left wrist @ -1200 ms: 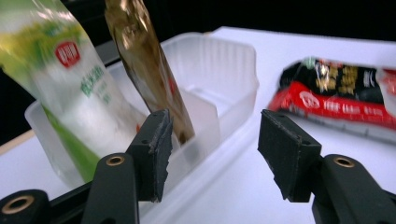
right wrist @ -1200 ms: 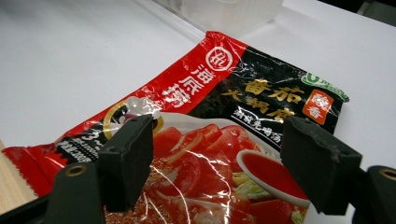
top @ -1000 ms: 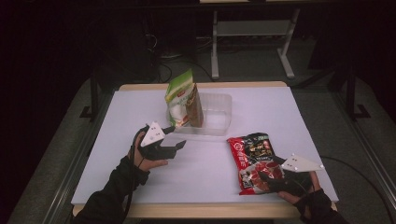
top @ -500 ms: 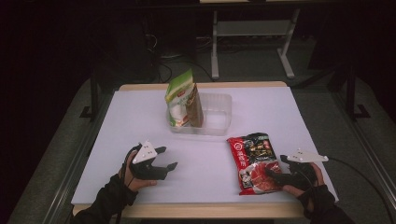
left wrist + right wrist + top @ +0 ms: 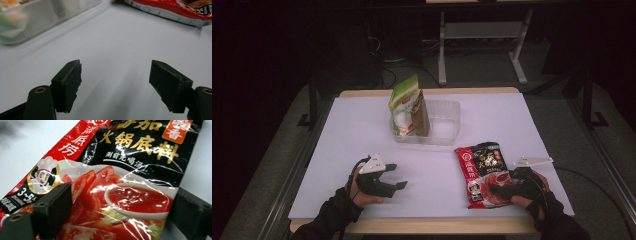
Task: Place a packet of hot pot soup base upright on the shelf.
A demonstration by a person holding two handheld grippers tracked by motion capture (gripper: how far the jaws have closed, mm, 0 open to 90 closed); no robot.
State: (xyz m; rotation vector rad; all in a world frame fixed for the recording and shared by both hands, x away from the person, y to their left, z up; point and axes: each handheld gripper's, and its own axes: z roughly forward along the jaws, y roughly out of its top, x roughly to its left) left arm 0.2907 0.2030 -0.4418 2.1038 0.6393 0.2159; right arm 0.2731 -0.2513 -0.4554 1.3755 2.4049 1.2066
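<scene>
A red and black soup-base packet (image 5: 479, 167) lies flat on the white table at the front right. My right gripper (image 5: 498, 186) sits low over its near end, open. In the right gripper view the packet (image 5: 130, 182) lies between the two wide-apart jaws of my right gripper (image 5: 122, 217). My left gripper (image 5: 395, 176) rests at the front left, open and holding nothing. In the left gripper view my left gripper (image 5: 116, 87) has bare table between its jaws. A green and white bag (image 5: 406, 105) stands in the left end of a clear plastic container (image 5: 447, 125).
The white table (image 5: 352, 140) has bare room between the two grippers and along its left side. In the left gripper view the container (image 5: 25, 22) is blurred at upper left and the packet's edge (image 5: 172, 10) at upper right. Metal frames stand on the dark floor behind.
My left gripper has drawn back from beside the container to the front left of the table. My right gripper has edged left, farther over the packet's near end.
</scene>
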